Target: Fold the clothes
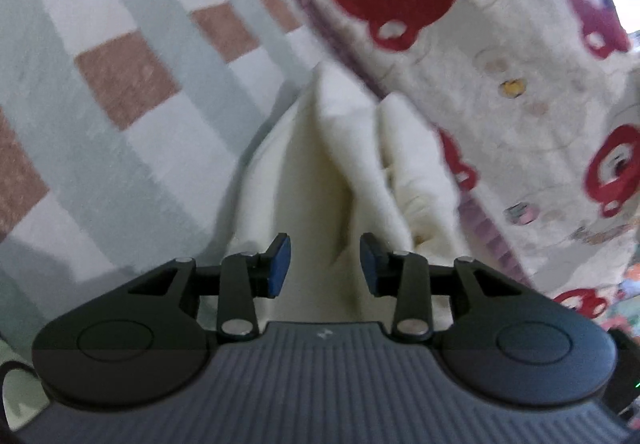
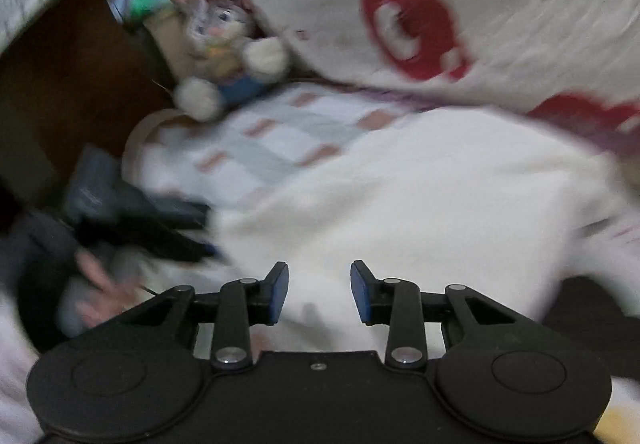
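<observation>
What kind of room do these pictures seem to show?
Probably a bedroom, on a bed: a checked bed cover, a bear-print blanket and a stuffed toy surround the cream garment being folded.

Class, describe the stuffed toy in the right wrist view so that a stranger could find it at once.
Start at the big bear-print blanket across the top. At its left end, a plush toy sits propped at the head of the checked sheet. It alone has a grey face, pink ears and white paws.
</observation>
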Demonstrator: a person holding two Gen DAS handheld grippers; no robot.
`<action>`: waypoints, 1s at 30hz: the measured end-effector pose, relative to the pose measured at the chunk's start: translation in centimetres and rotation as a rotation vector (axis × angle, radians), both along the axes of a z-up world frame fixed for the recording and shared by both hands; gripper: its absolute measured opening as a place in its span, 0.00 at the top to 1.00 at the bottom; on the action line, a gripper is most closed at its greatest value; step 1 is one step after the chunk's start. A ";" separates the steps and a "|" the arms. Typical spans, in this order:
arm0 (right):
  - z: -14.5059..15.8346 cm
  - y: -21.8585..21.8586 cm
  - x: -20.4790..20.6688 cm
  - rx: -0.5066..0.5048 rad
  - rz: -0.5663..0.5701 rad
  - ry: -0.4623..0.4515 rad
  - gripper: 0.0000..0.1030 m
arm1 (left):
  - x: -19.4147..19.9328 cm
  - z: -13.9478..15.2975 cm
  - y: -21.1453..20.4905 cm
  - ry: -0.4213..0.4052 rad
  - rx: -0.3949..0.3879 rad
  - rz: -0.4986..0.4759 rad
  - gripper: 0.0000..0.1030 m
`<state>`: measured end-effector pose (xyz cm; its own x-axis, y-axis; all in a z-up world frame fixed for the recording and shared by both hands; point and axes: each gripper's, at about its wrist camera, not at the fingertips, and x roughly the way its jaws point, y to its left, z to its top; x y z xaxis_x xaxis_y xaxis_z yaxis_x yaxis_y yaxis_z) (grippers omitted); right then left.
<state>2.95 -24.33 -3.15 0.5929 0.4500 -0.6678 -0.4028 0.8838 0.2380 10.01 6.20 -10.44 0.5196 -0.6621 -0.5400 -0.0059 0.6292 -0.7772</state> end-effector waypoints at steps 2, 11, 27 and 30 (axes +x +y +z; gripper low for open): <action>-0.1 -0.5 -1.8 -0.144 0.012 -0.047 0.57 | -0.2 1.2 -0.1 -0.045 0.006 -0.018 0.59; -4.6 -0.1 -5.7 -0.363 0.095 -0.011 0.52 | -0.4 2.9 -0.5 -0.066 0.101 -0.069 0.51; -9.1 -1.5 -4.0 -0.143 -0.229 0.139 0.43 | -0.3 2.2 -2.3 -0.117 0.096 -0.151 0.45; -9.7 -2.0 -3.8 -0.065 -0.304 0.153 0.43 | -0.1 1.5 -2.7 -0.133 0.038 -0.132 0.42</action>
